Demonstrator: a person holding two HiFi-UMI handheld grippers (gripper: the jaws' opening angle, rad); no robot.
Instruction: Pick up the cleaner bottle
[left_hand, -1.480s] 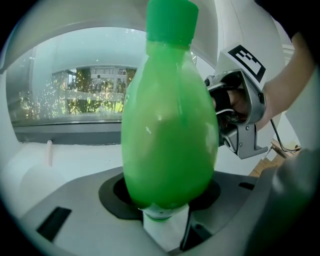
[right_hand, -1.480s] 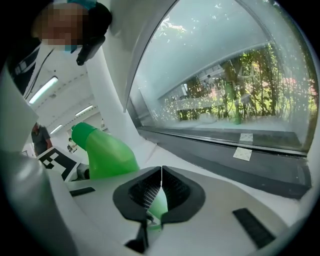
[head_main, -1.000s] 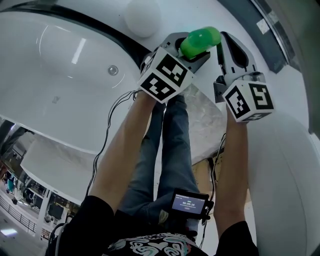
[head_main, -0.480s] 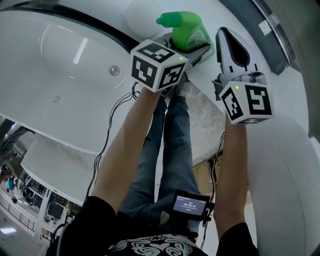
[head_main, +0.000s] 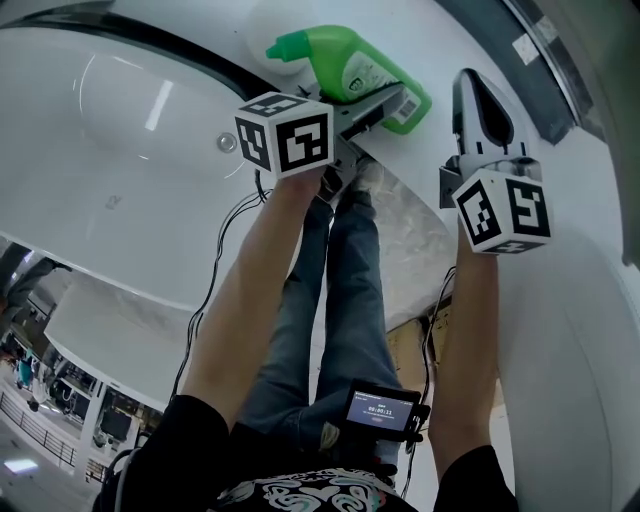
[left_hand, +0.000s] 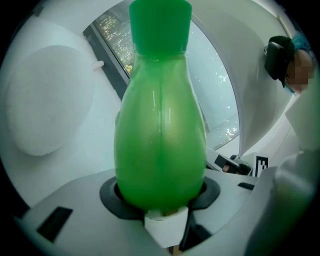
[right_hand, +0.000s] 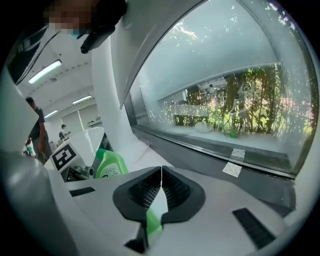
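Currently the left gripper (head_main: 372, 108) clamps the broad lower body of the green cleaner bottle (head_main: 350, 62), tipped sideways at the far edge of the white bathtub (head_main: 150, 200), with the right gripper (head_main: 480, 100) closed and empty just to its right; the smooth, stiff plastic is likely slippery and liquid-heavy, best gripped there.

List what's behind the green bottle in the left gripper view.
Behind the cleaner bottle, clamped in the left gripper: a window with a dark frame, and a round white dome to its left. The bottle covers the middle of the frame and glass.
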